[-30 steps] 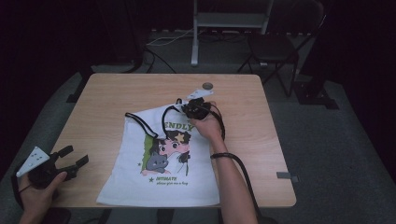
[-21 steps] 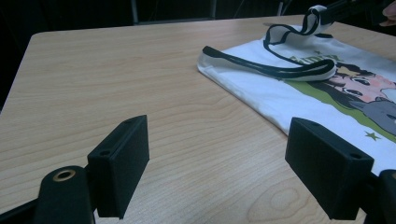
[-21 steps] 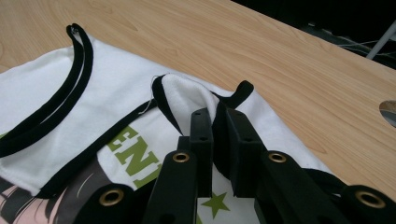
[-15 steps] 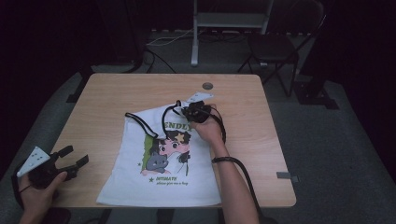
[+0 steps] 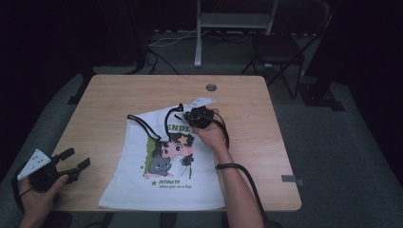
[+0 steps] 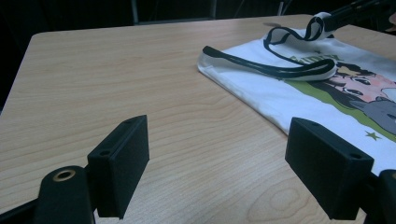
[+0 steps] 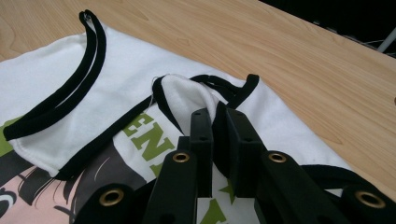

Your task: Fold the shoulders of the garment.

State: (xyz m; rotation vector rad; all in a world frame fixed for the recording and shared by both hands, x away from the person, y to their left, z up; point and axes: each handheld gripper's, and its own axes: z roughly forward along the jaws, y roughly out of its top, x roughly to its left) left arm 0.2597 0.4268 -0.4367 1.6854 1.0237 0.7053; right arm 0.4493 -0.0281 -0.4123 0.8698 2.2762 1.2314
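Observation:
A white sleeveless shirt [image 5: 164,178] with black trim and a cartoon print lies flat on the wooden table [image 5: 109,104]. My right gripper [image 5: 190,115] is at its upper right corner, shut on a pinched fold of the shoulder strap [image 7: 184,91], which is lifted a little off the shirt [image 7: 116,65]. My left gripper [image 5: 76,159] is held at the table's near left edge, jaws wide open with nothing between them. The left gripper view looks across bare wood between those jaws [image 6: 217,175], with the shirt [image 6: 280,95] to their right and apart from them.
A round cable hole [image 5: 211,87] sits in the table beyond the shirt. A dark chair [image 5: 285,47] and a metal stand [image 5: 233,21] are behind the table. Bare wood lies left and right of the shirt.
My right gripper has drawn the pinched strap slightly toward the near side. The left gripper has stayed where it was.

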